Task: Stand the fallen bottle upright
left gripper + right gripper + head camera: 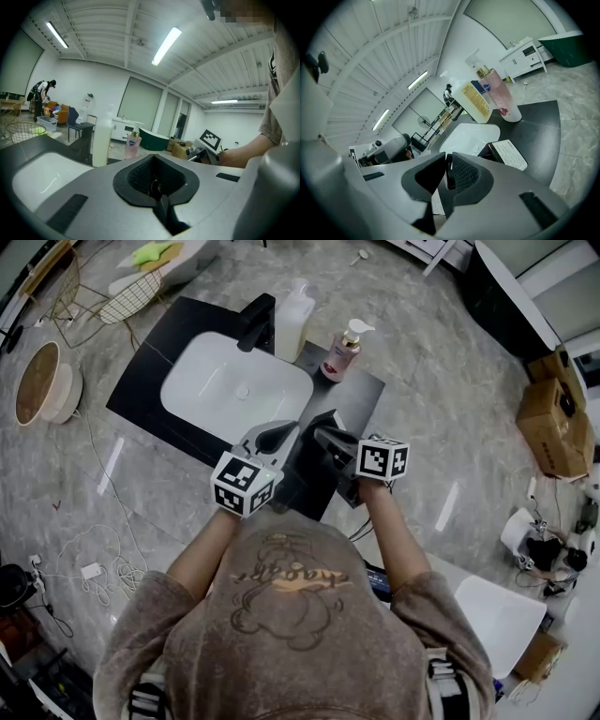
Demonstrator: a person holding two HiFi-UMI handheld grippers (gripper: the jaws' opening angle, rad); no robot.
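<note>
A grey marble-look floor spreads around a black stone countertop (pixel 150 371) that carries a white oval basin (pixel 234 390) and a black faucet (pixel 258 322). Behind the basin a tall white plastic pump bottle (pixel 293 320) and a squat pink pump bottle (pixel 342 351) both stand upright.

The task's thing appears to be the dark flat bottle with a white printed label (pixel 508 154). It lies label-up on the black top, just beside the basin and ahead of the right gripper (the head view hides it behind the two tools).

The left gripper (pixel 154 180) is clenched on nothing and points out over the counter. The right gripper (pixel 446 173) has its jaws drawn almost together, with no object that I can make out between them, and it hangs near the bottle but clear of it.

I judge this to be the approach, with nothing righted yet. Next, the right jaws would need to spread, straddle the bottle's body, clamp it, and tip it onto its base.
</note>
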